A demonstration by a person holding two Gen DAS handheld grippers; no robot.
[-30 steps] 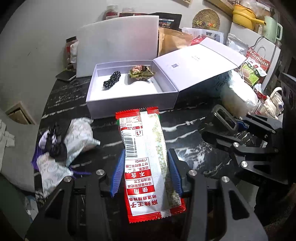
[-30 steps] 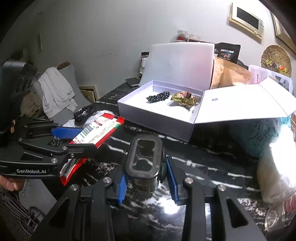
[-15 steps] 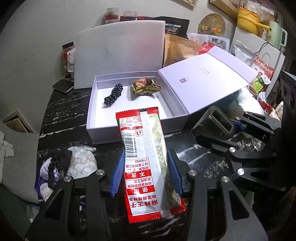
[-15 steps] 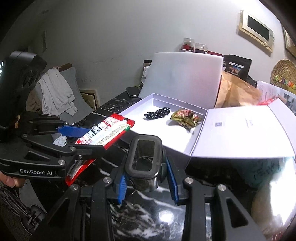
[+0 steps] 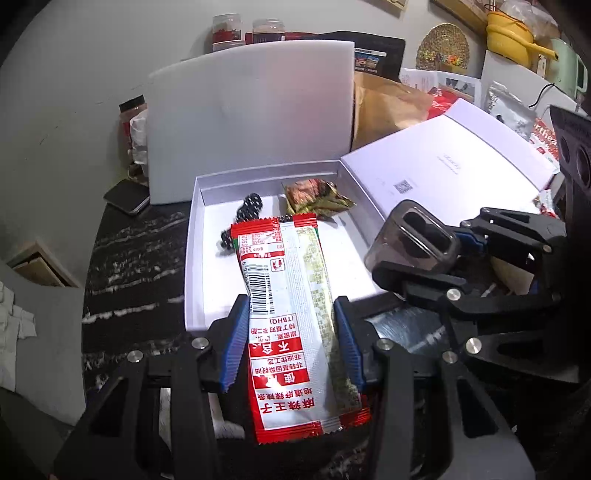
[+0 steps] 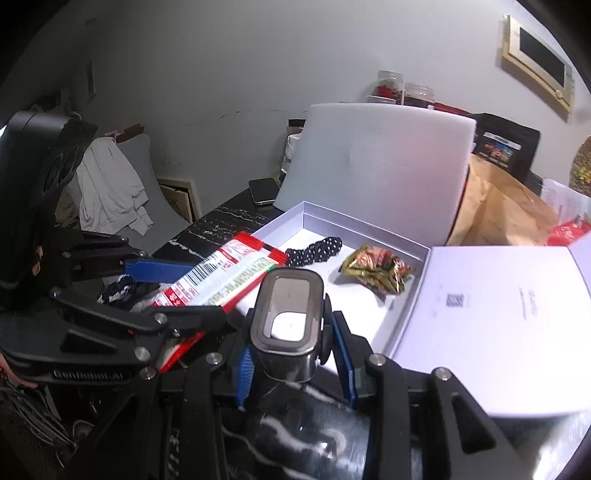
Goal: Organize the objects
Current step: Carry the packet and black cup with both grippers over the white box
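Note:
My left gripper (image 5: pixel 290 341) is shut on a red and white snack packet (image 5: pixel 291 302), whose top end hangs over the open white box (image 5: pixel 192 258). The packet also shows in the right wrist view (image 6: pixel 221 280). My right gripper (image 6: pixel 291 354) is shut on a small dark clear container (image 6: pixel 286 321), held at the box's near edge; it shows at the right in the left wrist view (image 5: pixel 413 240). Inside the box lie a black dotted hair tie (image 5: pixel 251 206) and a crumpled green and red wrapper (image 5: pixel 317 199).
The box lid (image 5: pixel 443 177) lies open to the right. A white foam board (image 5: pixel 251 122) stands behind the box, with a brown paper bag (image 5: pixel 388 107) and jars (image 5: pixel 243 31) beyond. A phone (image 5: pixel 127 197) lies at the left on the black marble table (image 5: pixel 133 273).
Both grippers have moved forward with their loads; the packet's end is now over the box floor and the container is at the box's near edge.

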